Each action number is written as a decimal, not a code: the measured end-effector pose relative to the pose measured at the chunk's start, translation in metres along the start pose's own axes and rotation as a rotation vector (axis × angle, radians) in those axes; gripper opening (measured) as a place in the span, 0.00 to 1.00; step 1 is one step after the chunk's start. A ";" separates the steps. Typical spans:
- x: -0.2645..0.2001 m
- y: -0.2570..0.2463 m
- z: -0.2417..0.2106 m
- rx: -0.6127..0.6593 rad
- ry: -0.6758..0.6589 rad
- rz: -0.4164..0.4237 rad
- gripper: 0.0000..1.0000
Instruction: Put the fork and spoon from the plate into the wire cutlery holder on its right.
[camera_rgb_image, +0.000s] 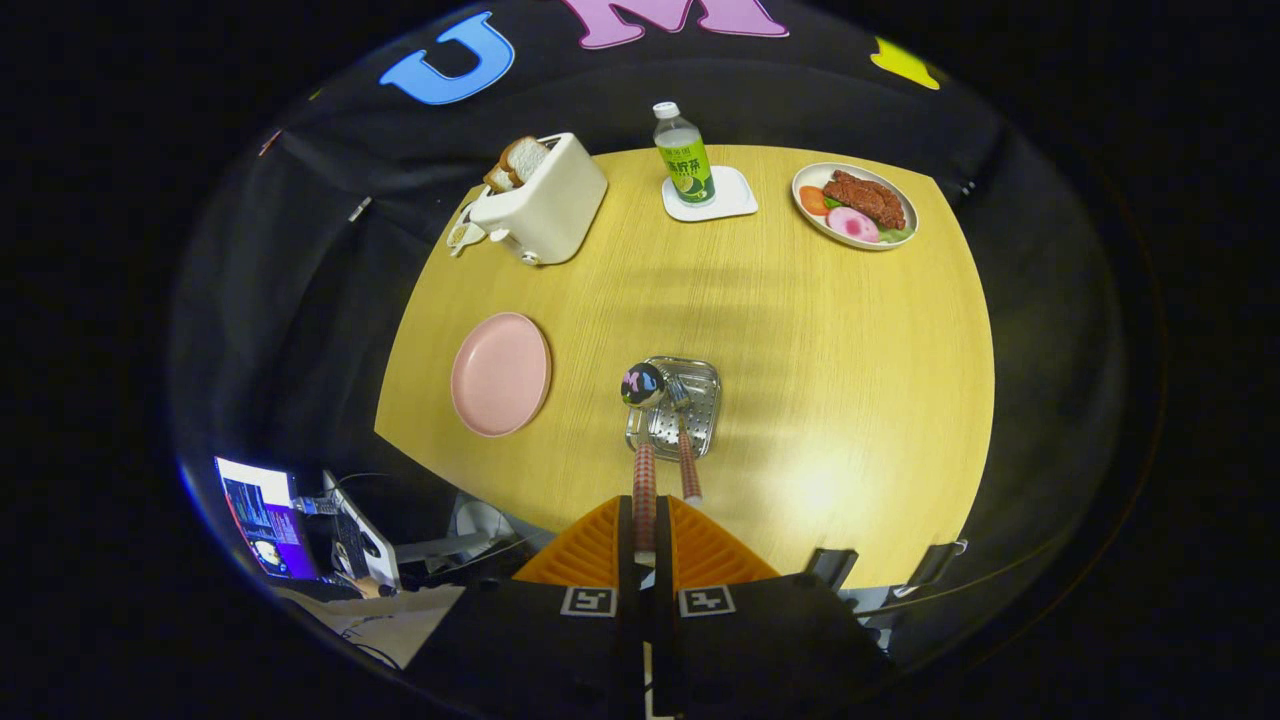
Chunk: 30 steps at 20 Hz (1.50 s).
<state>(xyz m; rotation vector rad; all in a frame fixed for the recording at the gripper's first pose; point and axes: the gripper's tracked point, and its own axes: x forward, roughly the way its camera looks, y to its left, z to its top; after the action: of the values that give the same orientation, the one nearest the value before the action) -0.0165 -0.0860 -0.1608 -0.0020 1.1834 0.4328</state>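
Toaster (545, 200), bottle (684, 155) on coaster (735, 200), food plate (905, 200).

the single view rode on the tongs (645, 545) and looked forward along their two orange fingers (590, 550), closed tight on a spoon (643, 440) handle. it sat high above the near edge of the tabletop (820, 340) and faced down and across it, taking in the whole surface as far as the toaster (545, 200), the bottle (685, 155) and the plate of food (855, 205) along the far side.
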 end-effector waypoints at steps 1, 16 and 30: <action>0.004 -0.002 0.000 -0.004 0.016 0.004 0.08; 0.032 -0.024 -0.002 -0.029 0.136 0.006 0.08; 0.064 -0.032 0.004 -0.004 0.156 -0.067 0.38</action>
<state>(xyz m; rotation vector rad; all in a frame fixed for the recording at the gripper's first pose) 0.0170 -0.0936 -0.2231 -0.0798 1.3316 0.3810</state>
